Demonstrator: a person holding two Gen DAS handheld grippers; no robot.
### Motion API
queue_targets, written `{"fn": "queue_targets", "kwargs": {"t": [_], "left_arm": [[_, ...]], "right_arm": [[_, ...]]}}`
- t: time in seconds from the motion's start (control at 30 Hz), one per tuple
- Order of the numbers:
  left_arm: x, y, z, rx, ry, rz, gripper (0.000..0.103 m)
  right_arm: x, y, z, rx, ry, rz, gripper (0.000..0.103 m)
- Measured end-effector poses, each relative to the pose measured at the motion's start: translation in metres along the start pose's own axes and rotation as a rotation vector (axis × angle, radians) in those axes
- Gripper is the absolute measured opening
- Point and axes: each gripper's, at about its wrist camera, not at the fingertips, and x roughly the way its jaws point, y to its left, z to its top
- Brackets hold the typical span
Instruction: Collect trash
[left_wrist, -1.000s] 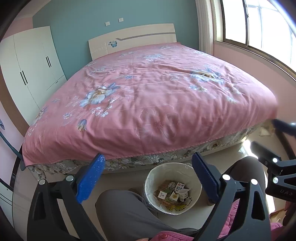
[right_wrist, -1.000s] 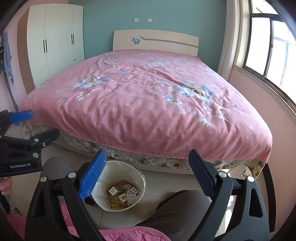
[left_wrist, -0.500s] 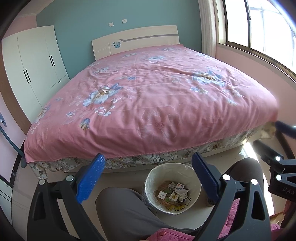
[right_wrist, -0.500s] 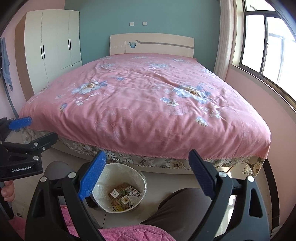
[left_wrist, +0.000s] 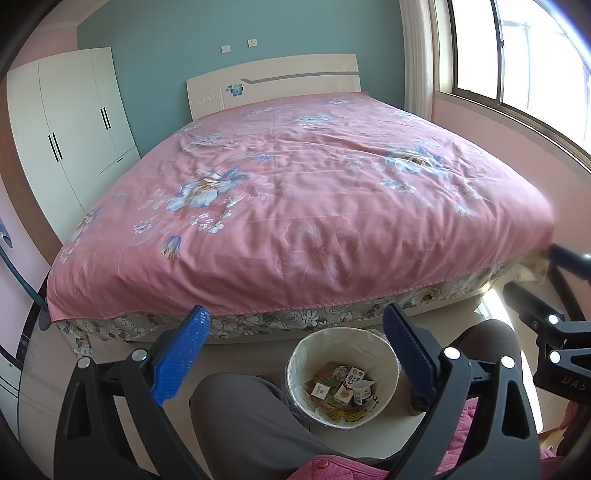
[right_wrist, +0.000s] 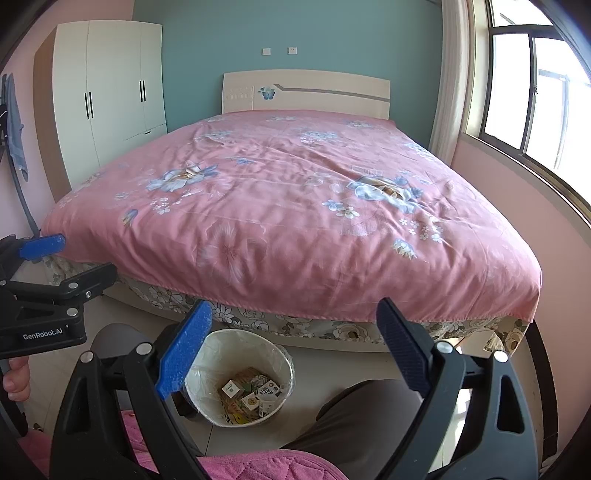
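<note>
The left gripper (left_wrist: 295, 345) has its blue fingers (left_wrist: 181, 356) spread wide apart, with nothing between them. The right gripper (right_wrist: 293, 343) is the same, its blue fingers (right_wrist: 184, 350) released and bare. Just below and between the left fingers stands a round white trash bin lined with a clear plastic bag (left_wrist: 341, 376), on the floor. Small paper cartons and wrappers (left_wrist: 341, 386) lie inside it. Beyond the fingers is a big bed with a pink flowered cover (left_wrist: 295, 206). The person's grey-trousered knees (left_wrist: 243, 417) sit on both sides of the bin.
</note>
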Motion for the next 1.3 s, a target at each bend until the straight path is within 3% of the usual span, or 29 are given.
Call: {"fn": "queue_targets", "kwargs": {"t": [1.3], "left_arm": [[-0.0014, -0.0005, 0.0022, -0.004, 0.0, -0.003, 0.096]], "right_arm": [[0.0026, 0.0005, -0.0019, 0.009, 0.013, 0.006, 0.089]]}}
